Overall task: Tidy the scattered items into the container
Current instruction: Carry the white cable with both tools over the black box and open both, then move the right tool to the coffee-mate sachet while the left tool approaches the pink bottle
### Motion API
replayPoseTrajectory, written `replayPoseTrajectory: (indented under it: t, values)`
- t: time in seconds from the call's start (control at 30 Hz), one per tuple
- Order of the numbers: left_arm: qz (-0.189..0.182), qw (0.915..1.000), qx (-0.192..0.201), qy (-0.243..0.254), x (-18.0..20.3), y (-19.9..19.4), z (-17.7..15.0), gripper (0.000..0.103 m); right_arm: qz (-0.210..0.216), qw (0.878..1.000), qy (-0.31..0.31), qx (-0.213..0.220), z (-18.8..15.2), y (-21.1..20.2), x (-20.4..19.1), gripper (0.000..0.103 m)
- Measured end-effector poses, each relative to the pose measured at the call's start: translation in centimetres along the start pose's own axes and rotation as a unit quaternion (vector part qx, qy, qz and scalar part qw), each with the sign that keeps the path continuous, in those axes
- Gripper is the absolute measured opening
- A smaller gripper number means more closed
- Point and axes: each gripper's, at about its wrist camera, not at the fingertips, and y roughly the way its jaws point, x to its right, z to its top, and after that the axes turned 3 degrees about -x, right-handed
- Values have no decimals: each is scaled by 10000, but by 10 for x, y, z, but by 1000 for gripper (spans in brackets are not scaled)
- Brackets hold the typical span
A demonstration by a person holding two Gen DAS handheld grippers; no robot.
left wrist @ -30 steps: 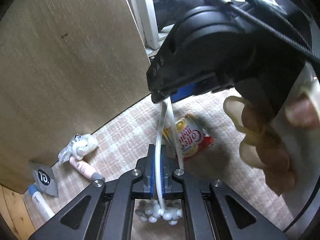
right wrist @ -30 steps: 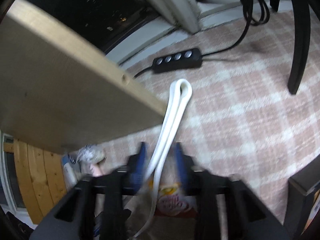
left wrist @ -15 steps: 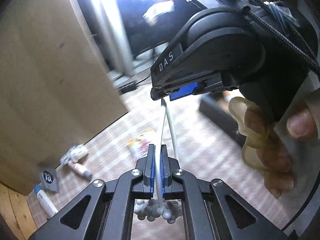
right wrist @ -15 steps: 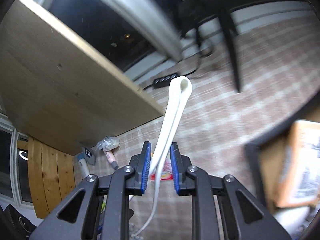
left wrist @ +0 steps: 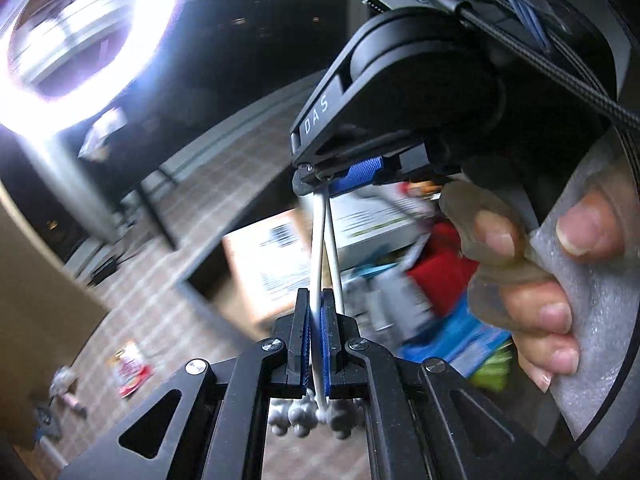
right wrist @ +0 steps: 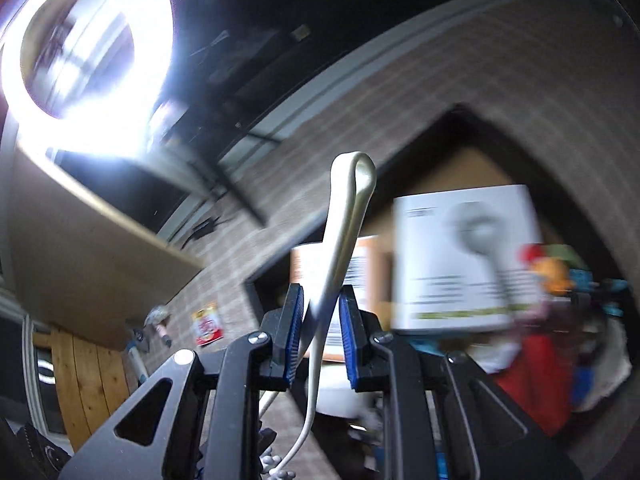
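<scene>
A white looped band (left wrist: 320, 248) with a cluster of white beads at its end (left wrist: 308, 416) is stretched between both grippers. My left gripper (left wrist: 316, 320) is shut on its lower part. The right gripper (left wrist: 344, 176), held by a person's hand (left wrist: 532, 296), grips it higher up. In the right wrist view the band's loop (right wrist: 354, 196) sticks up from between the pads of the right gripper (right wrist: 320, 314). Behind lies a dark bin (right wrist: 400, 160) (left wrist: 208, 268) holding a white box (right wrist: 460, 256), a cardboard box (left wrist: 268, 264) and red and blue items. The picture is blurred.
A red-and-yellow sachet (left wrist: 128, 368) (right wrist: 207, 322), a crumpled wrapper (right wrist: 158, 314) and a pink tube (left wrist: 72, 400) lie on the checked carpet by a wooden panel (right wrist: 80, 248). A bright ring light (left wrist: 80, 40) (right wrist: 88, 52) glares at upper left. A power strip (right wrist: 204, 228) lies further back.
Both grippers have risen and swung away from the wooden panel with the band held between them. The sachet has dropped to the lower left, and the bin and ring light have come into view.
</scene>
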Motion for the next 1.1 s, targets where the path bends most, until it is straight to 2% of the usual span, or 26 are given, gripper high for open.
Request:
replayPoseTrajectory:
  t: [0.07, 0.1, 0.13, 0.2, 0.27, 0.3, 0.43, 0.77, 0.93, 1.1]
  values:
    - [-84, 9999, -9, 71, 16, 3, 6, 5, -143, 9998, 101, 89, 2, -12, 16, 17]
    - [-53, 9999, -27, 106, 22, 5, 8, 12, -234, 9996, 131, 113, 3, -18, 24, 17]
    - [9, 9999, -89, 120, 27, 8, 11, 42, -315, 9994, 96, 102, 4, -23, 29, 18]
    - [59, 9999, -104, 90, 28, 9, 11, 78, -447, 9990, -37, 82, 8, -30, 33, 23]
    - [121, 9999, -26, 118, 25, 6, 8, 73, -712, 9973, -77, 137, 8, -36, 35, 55]
    - [147, 9998, -33, 128, 24, 4, 8, 71, -807, 9963, -144, 263, 8, -42, 36, 59]
    - [289, 9996, -22, -39, 10, -1, 3, 71, -789, 9952, -243, 516, 7, -53, 32, 59]
    - [666, 9939, -171, -865, -61, -7, -35, 70, -560, 9961, -575, 375, -1, -36, -4, 59]
    - [1043, 9847, -326, -1357, -110, -8, -67, 70, -447, 9945, -907, 271, -8, -17, -33, 59]
    - [1355, 9703, -488, -1942, -163, -10, -101, 69, -364, 9913, -1260, 119, -15, 7, -69, 59]
